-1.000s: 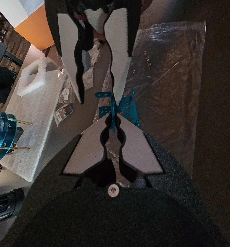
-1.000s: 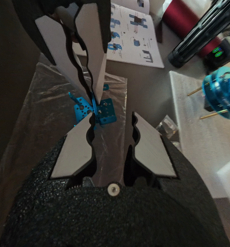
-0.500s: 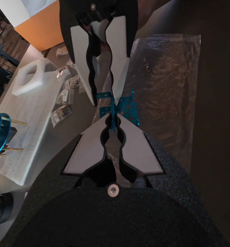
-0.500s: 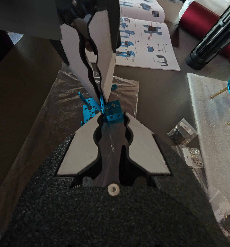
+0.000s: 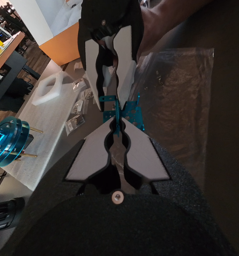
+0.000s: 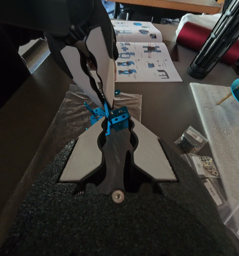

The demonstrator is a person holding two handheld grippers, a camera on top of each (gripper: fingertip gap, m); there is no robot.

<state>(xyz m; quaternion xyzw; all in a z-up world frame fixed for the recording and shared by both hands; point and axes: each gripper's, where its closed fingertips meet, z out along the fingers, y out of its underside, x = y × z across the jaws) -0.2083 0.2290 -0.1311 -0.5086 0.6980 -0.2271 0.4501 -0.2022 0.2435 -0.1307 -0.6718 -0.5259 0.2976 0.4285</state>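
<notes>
At the centre of the left wrist view, the left tongs are pinched narrow on a thin upright plate of a blue perforated metal bracket assembly, which sits over a clear plastic sheet on the dark table. From twelve o'clock the right tongs reach down to the same assembly, their tips a moderate way apart, with a blue strip between them.

Seen from the right wrist view, the right tongs stand partly open around the folded box-like part of the bracket assembly; whether the fingers actually press on it cannot be told. The left tongs come in from eleven o'clock, closed on the upright plate.

An open instruction booklet lies at one o'clock, with a black ribbed cylinder beyond it at two o'clock. Small clear bags of hardware lie at three to four o'clock beside a white foam sheet. A translucent blue disc stack on brass posts stands on the foam at nine o'clock in the left view, and a white foam frame lies at ten o'clock.
</notes>
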